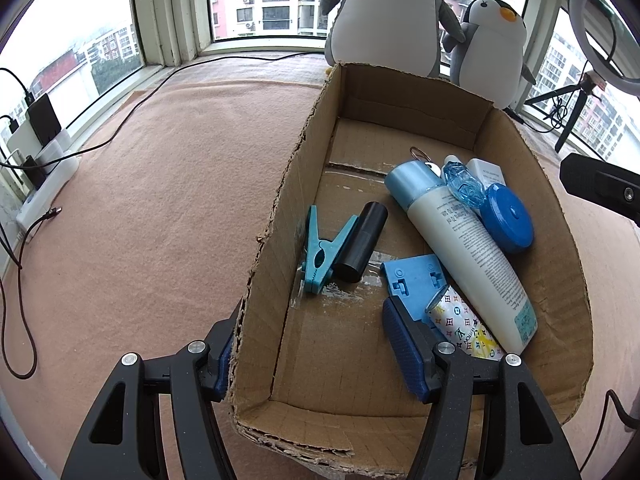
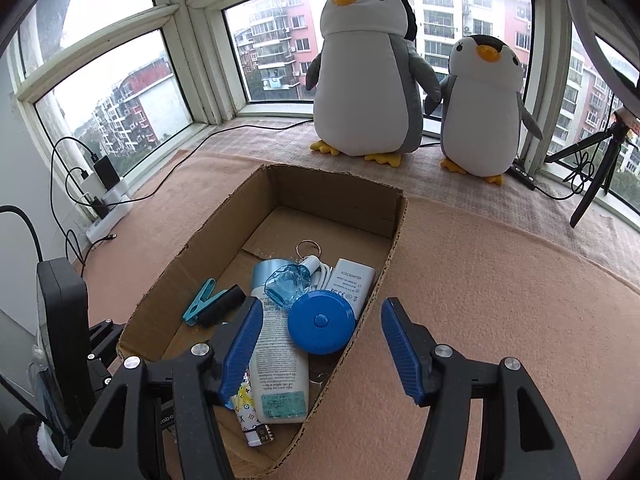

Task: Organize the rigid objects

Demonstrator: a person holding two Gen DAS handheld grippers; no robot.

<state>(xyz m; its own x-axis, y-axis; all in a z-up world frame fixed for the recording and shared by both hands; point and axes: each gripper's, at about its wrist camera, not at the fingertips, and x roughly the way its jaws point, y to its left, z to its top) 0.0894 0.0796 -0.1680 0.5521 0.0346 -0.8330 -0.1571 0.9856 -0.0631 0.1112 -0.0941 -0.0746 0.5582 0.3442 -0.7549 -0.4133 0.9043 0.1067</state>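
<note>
While our left gripper [image 1: 320, 344] straddles the near left wall of the cardboard box [image 1: 276, 216], that torn, corrugated wall hides most of its outer ribbed blue pad, and only the inner pad stands clear inside the box. We see its jaws spread wide with nothing between them but the wall itself. Our right gripper [image 2: 316, 344] hangs over the box's near right edge, jaws likewise released and empty, its left pad covering part of the white lotion bottle [image 2: 280, 372].

Everything rigid already lies inside the box. We make out a smooth cylindrical bottle with a pale blue cap and fine print too small to read. A round, glossy blue tape measure [image 2: 321, 322] rests against its upper side, and a faceted clear blue piece [image 2: 286, 286] sits on the cap end. Behind these, a white adapter [image 2: 352, 280] and a wire key ring [image 2: 308, 247] are partly buried. A teal plastic clothespin [image 1: 320, 252] lies touching a matte black cylinder [image 1: 362, 246]. A flat blue plastic part [image 1: 416, 284] and a patterned lighter [image 1: 464, 328] are half hidden under the bottle and our pad.

Two plush penguins [image 2: 368, 76] stand beyond, on the pink felt-like blanket [image 1: 160, 200]
</note>
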